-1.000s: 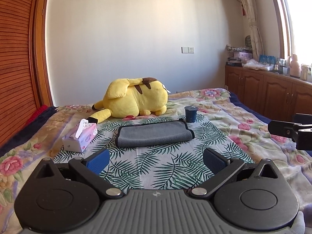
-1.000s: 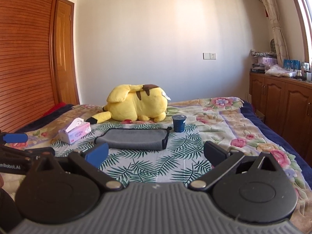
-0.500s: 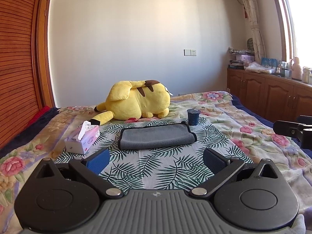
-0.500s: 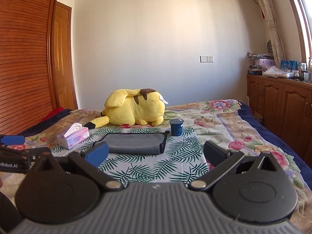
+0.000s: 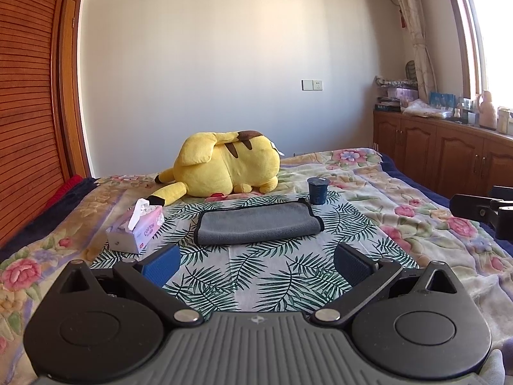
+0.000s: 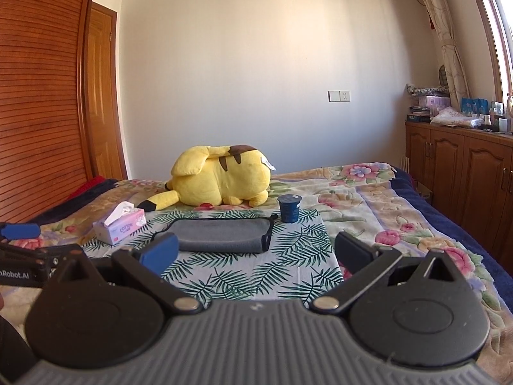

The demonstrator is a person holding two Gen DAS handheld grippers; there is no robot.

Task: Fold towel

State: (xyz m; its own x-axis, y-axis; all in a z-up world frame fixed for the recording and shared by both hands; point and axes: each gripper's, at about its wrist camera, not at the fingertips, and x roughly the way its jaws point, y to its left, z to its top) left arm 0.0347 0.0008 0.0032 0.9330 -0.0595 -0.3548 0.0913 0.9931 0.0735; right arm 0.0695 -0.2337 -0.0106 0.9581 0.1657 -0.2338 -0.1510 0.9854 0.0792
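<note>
A grey towel (image 5: 256, 223) with black edging lies folded flat on a palm-leaf cloth (image 5: 272, 276) on the bed; it also shows in the right wrist view (image 6: 221, 235). My left gripper (image 5: 256, 261) is open and empty, held back from the towel's near edge. My right gripper (image 6: 255, 255) is open and empty, also short of the towel. The right gripper's side shows at the right edge of the left wrist view (image 5: 481, 213). The left gripper's side shows at the left edge of the right wrist view (image 6: 25, 253).
A yellow plush toy (image 5: 224, 173) lies behind the towel. A dark blue cup (image 5: 317, 191) stands at the towel's far right corner. A pink tissue box (image 5: 136, 229) sits left of the towel. Wooden cabinets (image 5: 449, 157) line the right wall, a slatted wardrobe (image 5: 29, 96) the left.
Both grippers have lifted and tilted up a little, so the bed and towel sit lower in view. Both stay open and empty. The towel has not moved.
</note>
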